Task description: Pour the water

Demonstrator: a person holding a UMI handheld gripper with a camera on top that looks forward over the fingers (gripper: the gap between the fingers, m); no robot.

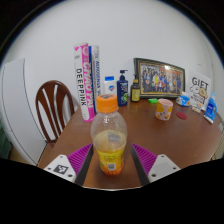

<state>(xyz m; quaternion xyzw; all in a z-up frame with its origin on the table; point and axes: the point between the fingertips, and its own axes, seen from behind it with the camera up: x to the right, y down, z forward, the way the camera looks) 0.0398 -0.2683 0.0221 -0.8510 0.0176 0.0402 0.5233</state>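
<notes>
A clear plastic bottle [109, 147] with orange liquid, an orange cap and a yellow label stands upright on the brown wooden table [150, 135]. It stands between the two fingers of my gripper [111, 150], close to the camera. The purple pads [80, 156] flank it on both sides. A thin gap shows at the right pad, and the left pad lies very near the bottle's side. The gripper is open around the bottle. An orange and white cup [164, 109] stands farther back on the table, to the right.
A pink and white box [84, 73], a white bottle [110, 86] and a blue pump bottle [122, 87] stand at the back. A framed photo [159, 77] leans on the wall. Boxes [200, 98] lie at the right. A wooden chair [51, 105] stands at the left.
</notes>
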